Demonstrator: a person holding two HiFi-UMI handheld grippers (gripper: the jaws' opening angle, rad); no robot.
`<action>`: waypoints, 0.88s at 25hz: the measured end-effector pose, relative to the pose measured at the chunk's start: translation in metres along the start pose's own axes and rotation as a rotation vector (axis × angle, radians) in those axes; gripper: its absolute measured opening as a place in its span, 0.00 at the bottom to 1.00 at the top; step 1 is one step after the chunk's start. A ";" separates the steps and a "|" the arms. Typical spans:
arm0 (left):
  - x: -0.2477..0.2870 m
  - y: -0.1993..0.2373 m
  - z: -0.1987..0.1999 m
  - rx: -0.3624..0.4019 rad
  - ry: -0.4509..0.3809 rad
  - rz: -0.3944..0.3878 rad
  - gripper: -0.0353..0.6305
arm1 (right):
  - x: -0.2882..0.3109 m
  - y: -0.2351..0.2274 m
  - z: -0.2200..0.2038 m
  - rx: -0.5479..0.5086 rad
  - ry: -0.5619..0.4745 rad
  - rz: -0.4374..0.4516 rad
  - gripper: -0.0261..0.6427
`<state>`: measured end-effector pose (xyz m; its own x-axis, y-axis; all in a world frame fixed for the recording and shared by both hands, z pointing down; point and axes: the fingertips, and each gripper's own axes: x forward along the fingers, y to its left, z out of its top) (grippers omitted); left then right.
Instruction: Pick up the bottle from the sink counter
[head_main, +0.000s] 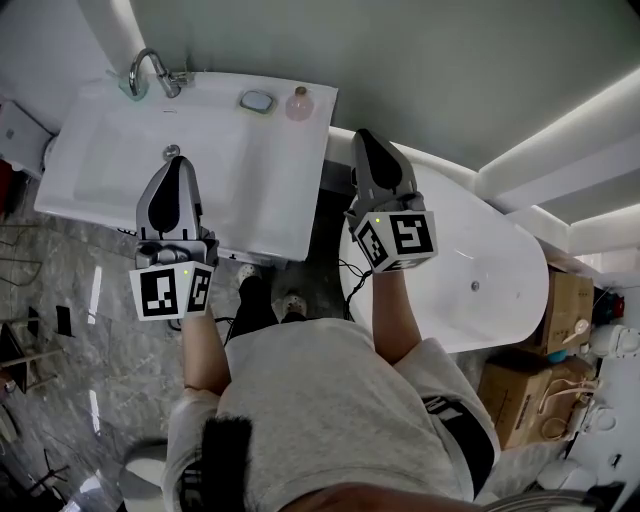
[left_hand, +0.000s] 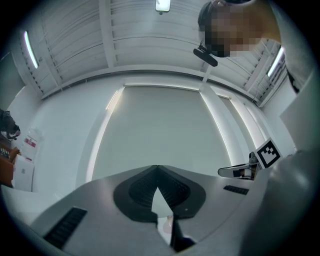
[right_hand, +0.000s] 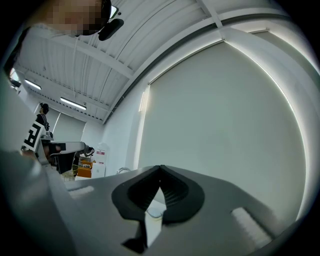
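A small pink bottle (head_main: 300, 103) stands upright at the back right corner of the white sink counter (head_main: 270, 190). My left gripper (head_main: 178, 162) hovers over the basin, shut and empty, well short of the bottle and to its left. My right gripper (head_main: 362, 135) is held off the counter's right edge, to the right of the bottle and a little nearer me, also shut with nothing in it. In the left gripper view the jaws (left_hand: 157, 167) meet at their tips and point up at a plain wall. The right gripper view shows the same closed tips (right_hand: 160, 167).
A chrome faucet (head_main: 152, 70) rises at the counter's back left. A soap dish (head_main: 257, 101) lies just left of the bottle. A white bathtub (head_main: 480, 270) fills the right side, with cardboard boxes (head_main: 560, 310) beyond it. The person's feet stand on grey marble floor (head_main: 60, 290).
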<state>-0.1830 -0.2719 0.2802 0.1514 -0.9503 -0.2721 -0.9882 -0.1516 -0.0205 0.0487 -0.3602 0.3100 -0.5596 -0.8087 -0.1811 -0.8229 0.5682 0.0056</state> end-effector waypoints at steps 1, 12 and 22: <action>0.004 0.003 -0.002 -0.004 0.002 -0.006 0.06 | 0.004 -0.001 0.000 0.000 0.001 -0.005 0.06; 0.055 0.061 -0.015 -0.033 0.002 -0.047 0.06 | 0.070 -0.001 -0.013 0.007 0.024 -0.059 0.06; 0.106 0.099 -0.042 -0.062 0.032 -0.117 0.06 | 0.129 -0.003 -0.064 0.051 0.120 -0.104 0.06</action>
<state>-0.2639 -0.3989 0.2896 0.2675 -0.9331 -0.2402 -0.9606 -0.2778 0.0092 -0.0275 -0.4759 0.3493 -0.4818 -0.8743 -0.0590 -0.8727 0.4848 -0.0580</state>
